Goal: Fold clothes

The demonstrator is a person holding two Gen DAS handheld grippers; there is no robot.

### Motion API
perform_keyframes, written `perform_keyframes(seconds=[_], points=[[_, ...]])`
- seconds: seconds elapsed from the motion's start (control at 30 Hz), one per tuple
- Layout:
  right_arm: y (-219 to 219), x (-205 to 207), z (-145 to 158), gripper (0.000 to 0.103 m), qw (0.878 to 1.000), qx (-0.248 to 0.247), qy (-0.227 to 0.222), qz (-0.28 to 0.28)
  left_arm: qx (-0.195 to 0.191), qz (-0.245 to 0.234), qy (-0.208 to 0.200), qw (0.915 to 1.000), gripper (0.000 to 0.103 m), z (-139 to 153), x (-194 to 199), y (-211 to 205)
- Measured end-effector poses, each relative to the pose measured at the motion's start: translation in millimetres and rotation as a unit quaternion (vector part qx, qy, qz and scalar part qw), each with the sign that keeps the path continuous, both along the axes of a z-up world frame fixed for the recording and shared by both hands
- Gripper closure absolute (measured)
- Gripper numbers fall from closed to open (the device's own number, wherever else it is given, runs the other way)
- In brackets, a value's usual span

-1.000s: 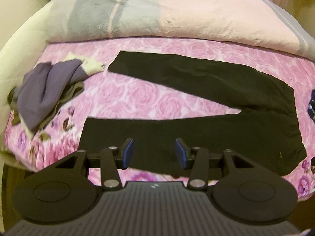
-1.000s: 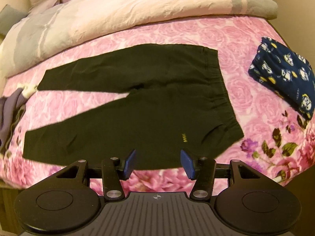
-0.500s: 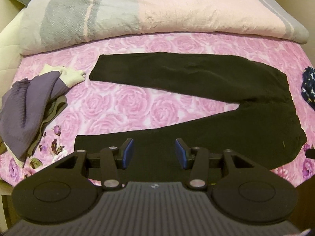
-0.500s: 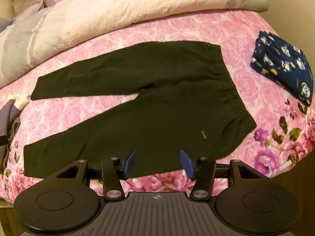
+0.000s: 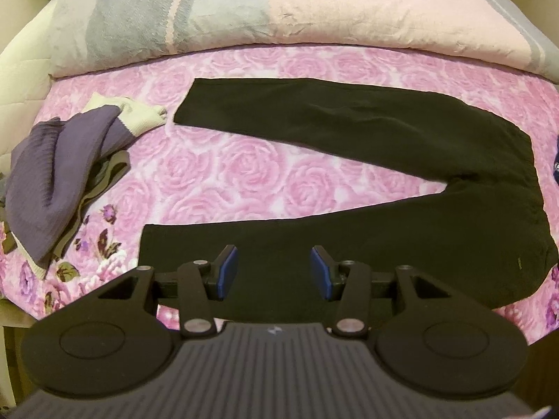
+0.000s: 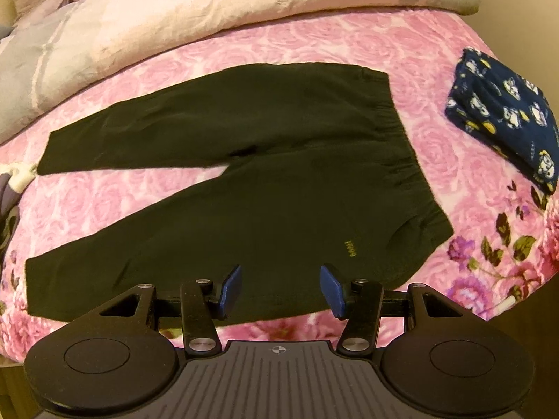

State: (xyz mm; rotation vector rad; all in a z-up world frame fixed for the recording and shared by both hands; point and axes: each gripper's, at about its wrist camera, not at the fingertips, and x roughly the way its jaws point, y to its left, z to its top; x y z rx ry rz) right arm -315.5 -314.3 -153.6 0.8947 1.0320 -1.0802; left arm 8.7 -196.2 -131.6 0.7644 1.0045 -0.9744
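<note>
Left wrist view: my left tongs stand wide with nothing between the pads, hanging over the near leg of the trousers, not far from its hem. The trousers lie flat on the bed, legs spread in a V, waistband out at 3 o'clock and both hems toward 9 o'clock. A heap of clothes sits at 9 o'clock, just beside the far hem but apart from it, and the quilt runs along 12 o'clock.

In the right wrist view, my right tongs are likewise wide and empty, over the near edge of the trousers below the small yellow logo, with the waistband at 2 o'clock. A folded blue garment rests at 2 o'clock, well apart from the trousers.

I judge the step to be the first fold: near leg over far leg. To do it well I would bring each pair of tongs down onto the near edge, left one by the hem, right one by the waist corner, so the lift is even. I want both layers of cloth pinched, not just the top one, or the leg will open as it rises. Then carry both ends toward 12 o'clock together, keeping the cloth taut between them, and lay the near leg squarely on the far one, hems matched. The near edge lies close to the bed's rim, so a shallow bite risks slipping off.
</note>
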Motion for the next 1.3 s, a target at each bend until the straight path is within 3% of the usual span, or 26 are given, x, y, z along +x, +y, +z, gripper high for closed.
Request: perform_keyframes(seconds=[0.37, 0.5, 0.8, 1.03, 1.17, 1.3], points=[[-58, -57, -15, 0.050, 1.000, -0.005, 0.020, -0.012, 0.005, -0.014, 0.021, 0.9997, 0.061, -26, -37, -44], [-75, -69, -24, 0.050, 1.000, -0.011, 0.002, -0.004, 0.008, -0.023, 0.022, 0.9995, 0.061, -44, -45, -60], [-122, -76, -79, 0.050, 0.999, -0.003, -0.012, 0.041, -0.001, -0.054, 0.027, 0.9982, 0.061, -107, -55, -106], [-176, -69, -122, 0.050, 0.996, -0.023, -0.040, 0.078, -0.027, -0.081, 0.030, 0.9959, 0.061, -157, -55, -151], [-218, -60, -141, 0.050, 0.991, -0.044, -0.057, 0.116, -0.046, -0.115, 0.017, 0.9922, 0.061, -177, -45, -185], [-259, -47, -151, 0.050, 0.983, -0.073, -0.069, 0.153, -0.066, -0.169, -0.004, 0.9834, 0.061, -190, -31, -226]])
